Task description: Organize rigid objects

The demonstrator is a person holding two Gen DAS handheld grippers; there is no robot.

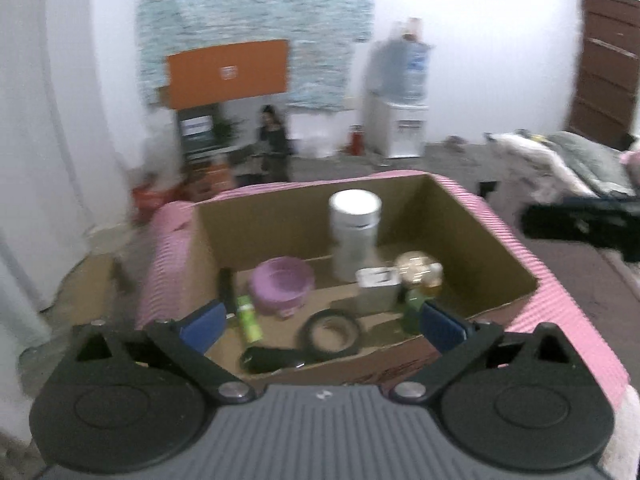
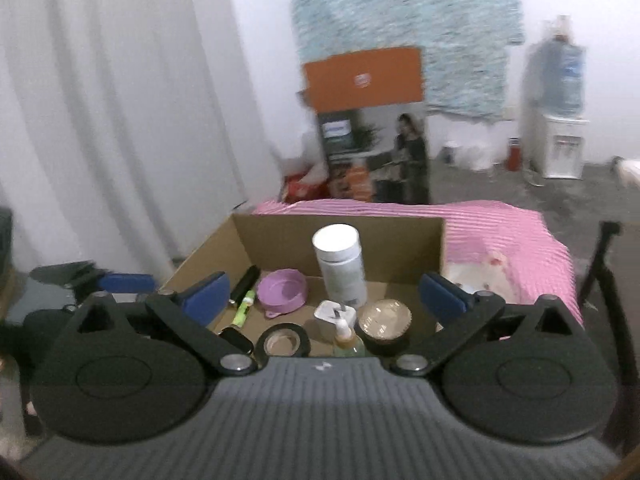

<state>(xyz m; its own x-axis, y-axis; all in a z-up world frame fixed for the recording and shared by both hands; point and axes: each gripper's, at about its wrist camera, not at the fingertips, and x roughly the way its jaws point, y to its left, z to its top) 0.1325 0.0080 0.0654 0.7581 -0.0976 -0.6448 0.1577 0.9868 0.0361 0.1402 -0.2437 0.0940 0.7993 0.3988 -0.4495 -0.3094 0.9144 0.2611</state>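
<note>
Corrugated cardboard box (image 2: 280,236): cylindrical white bottle (image 2: 340,264), round lilac bowl (image 2: 282,290).

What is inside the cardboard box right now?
The cardboard box holds a white bottle, purple bowl, green marker, black tape roll, white charger and pump bottle. The near wall hides the front floor.

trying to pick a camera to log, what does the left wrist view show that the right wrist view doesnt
Only the left wrist view shows the brown door and piled bedding on the right.

Only the right wrist view shows the white curtain, and the left gripper beside the box.

Both show the cardboard box on pink striped cloth, holding the white bottle, purple bowl, black tape roll and green marker, plus the water dispenser. Both grippers are open and empty.
</note>
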